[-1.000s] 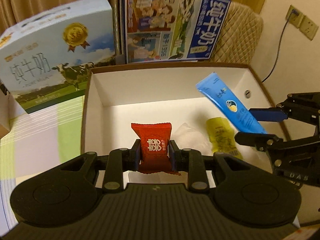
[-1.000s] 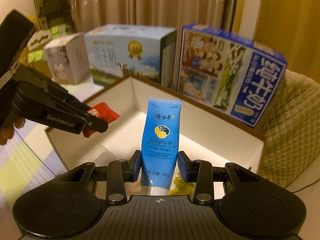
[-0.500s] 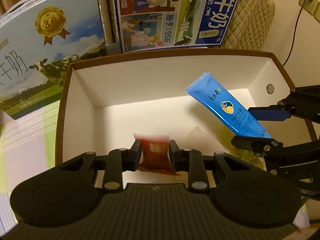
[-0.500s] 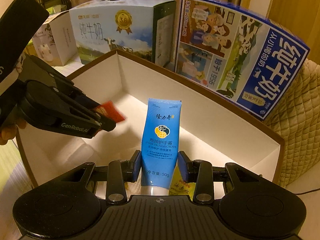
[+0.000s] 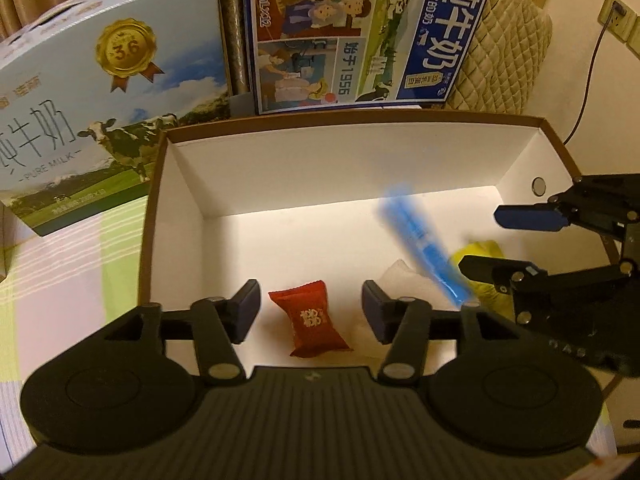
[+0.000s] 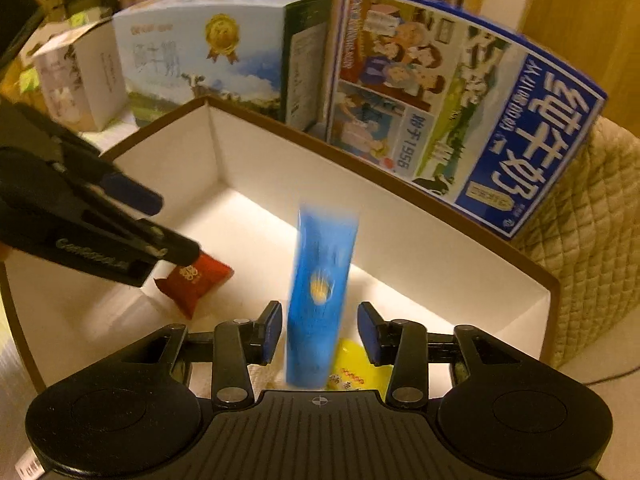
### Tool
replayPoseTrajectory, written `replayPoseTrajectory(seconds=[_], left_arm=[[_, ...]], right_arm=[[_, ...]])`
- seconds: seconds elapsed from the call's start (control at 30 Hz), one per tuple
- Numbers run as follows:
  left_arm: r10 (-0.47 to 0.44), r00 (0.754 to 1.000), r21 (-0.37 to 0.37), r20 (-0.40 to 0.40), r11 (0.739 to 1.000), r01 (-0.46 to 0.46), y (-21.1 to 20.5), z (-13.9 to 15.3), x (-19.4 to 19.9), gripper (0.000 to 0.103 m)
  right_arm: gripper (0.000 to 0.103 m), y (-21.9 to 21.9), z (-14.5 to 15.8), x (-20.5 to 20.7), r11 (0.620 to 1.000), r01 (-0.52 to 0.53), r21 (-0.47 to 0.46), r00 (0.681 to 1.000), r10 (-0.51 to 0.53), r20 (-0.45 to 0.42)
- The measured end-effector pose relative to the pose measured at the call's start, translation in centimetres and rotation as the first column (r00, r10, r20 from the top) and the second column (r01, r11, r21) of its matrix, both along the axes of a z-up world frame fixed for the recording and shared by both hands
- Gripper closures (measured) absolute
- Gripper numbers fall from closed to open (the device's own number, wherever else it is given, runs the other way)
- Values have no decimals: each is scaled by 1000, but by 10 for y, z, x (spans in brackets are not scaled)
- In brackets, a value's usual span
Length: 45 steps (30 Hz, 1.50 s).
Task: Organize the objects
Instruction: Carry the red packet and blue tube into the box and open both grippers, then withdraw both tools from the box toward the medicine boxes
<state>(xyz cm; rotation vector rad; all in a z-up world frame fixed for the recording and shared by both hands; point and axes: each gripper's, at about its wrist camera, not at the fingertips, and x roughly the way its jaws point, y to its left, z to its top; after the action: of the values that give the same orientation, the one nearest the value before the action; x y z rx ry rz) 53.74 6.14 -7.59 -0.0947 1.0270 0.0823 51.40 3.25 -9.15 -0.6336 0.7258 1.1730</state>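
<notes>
Blue and blurred, the tube (image 6: 320,304) drops between the right hand-held gripper's (image 6: 316,330) opening jaws into the white box (image 5: 280,168), and may land on the yellow packet (image 6: 360,372).

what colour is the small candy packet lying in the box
Red, with small gold lettering on it. The candy packet shows best in the left wrist view, on the box floor.

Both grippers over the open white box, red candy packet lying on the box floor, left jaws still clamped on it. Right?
Not clamped. The left wrist view shows the left gripper with its jaws opening, the pads clear of the red candy packet on the white box floor. Rest holds.
</notes>
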Motion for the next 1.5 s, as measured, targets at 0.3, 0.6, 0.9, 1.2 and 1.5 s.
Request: replayPoseTrajectory(seconds=[0.3, 0.6, 0.9, 1.2, 1.5], left_arm=[[12, 999, -17, 51, 1000, -11, -2, 28, -32, 33], [39, 996, -37, 79, 999, -36, -10, 55, -72, 28], [84, 991, -55, 101, 995, -78, -18, 75, -116, 25], [104, 990, -64, 94, 993, -98, -31, 79, -154, 24], [127, 990, -90, 70, 989, -120, -36, 72, -185, 24]], right_arm=[[51, -45, 30, -11, 987, 128, 99, 987, -117, -114], [50, -99, 50, -35, 947, 273, 167, 951, -239, -197], [50, -136, 64, -65, 918, 355, 178, 920, -309, -240], [50, -161, 65, -96, 910, 379, 166, 903, -325, -281], [50, -180, 59, -116, 905, 404, 132, 887, -352, -298]])
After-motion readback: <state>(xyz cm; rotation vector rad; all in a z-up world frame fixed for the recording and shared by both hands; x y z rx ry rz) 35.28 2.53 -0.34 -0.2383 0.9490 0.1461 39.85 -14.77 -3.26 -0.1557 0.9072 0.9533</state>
